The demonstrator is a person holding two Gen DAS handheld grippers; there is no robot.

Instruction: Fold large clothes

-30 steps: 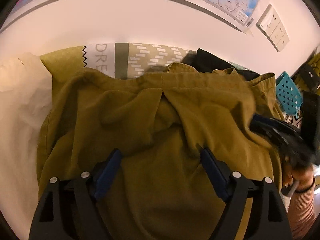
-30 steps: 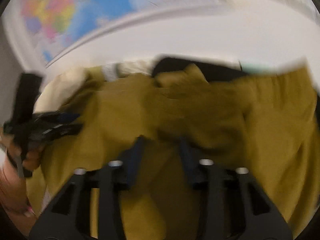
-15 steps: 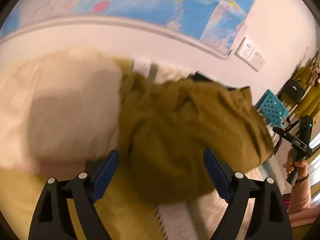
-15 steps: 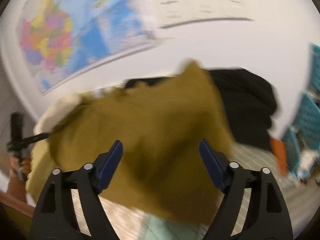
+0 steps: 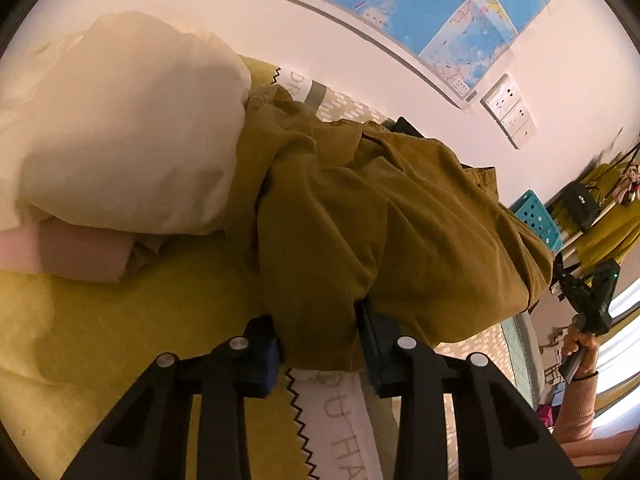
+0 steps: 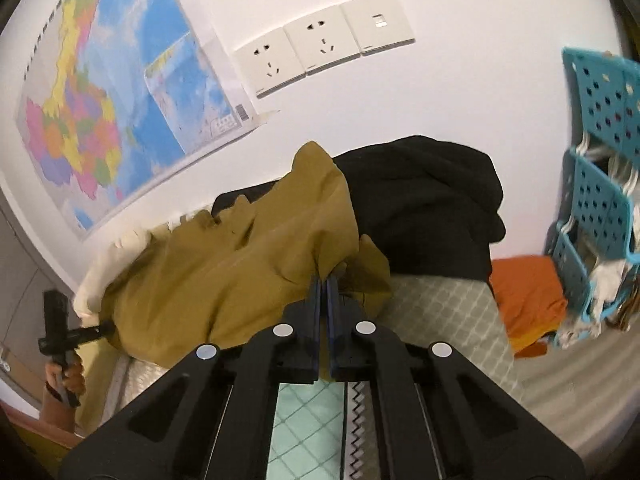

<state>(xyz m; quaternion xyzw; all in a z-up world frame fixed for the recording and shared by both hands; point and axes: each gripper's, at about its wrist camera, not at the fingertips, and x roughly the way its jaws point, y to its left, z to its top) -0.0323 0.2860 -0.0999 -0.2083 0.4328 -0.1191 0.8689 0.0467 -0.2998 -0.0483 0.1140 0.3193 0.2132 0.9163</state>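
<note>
A mustard jacket (image 5: 400,216) lies bunched on the bed (image 5: 120,320), folding barely begun. The left gripper (image 5: 318,344) has jaws closing on its near hem, while the right gripper (image 6: 325,284) has jaws pinched together on a far edge; smoothing and every fold remain.

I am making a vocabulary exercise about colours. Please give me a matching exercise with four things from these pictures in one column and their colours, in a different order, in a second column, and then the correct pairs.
Things:
1. large garment
2. pillow
3. basket
4. clothes pile beside the garment

Colours:
A. black
B. cream white
C. mustard olive
D. turquoise

Pairs: 1-C, 2-B, 3-D, 4-A
</note>
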